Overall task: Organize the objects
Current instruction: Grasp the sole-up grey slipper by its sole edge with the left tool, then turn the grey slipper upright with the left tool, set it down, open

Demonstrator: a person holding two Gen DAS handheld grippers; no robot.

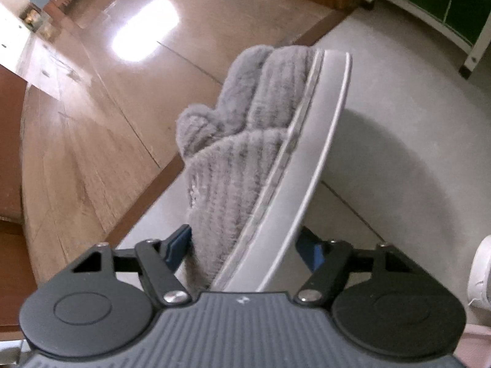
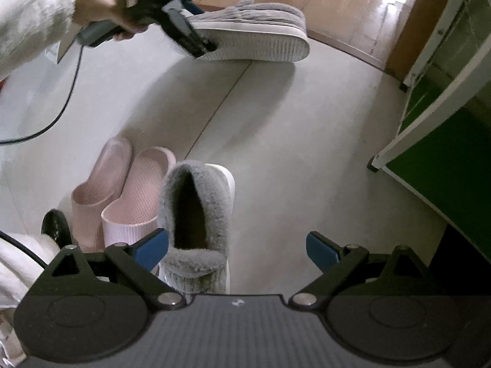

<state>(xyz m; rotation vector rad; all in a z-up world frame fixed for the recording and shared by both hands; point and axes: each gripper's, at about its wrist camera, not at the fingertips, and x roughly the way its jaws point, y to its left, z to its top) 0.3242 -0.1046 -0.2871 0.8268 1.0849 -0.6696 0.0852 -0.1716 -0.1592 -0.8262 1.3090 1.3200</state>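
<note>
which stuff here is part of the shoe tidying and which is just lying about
Part of the job:
- grey fuzzy slipper gripped on its side in the left gripper
- matching grey slipper on the floor
- pink slippers beside it
- right gripper, jaws open

Lying about:
- green cabinet
- black cable

No readable text, label, brand name or number in either view. Only mark: small white logo-like glyph on ribbed grey housing of left gripper, too small to make out. Same glyph on housing of right gripper, likewise illegible.
</note>
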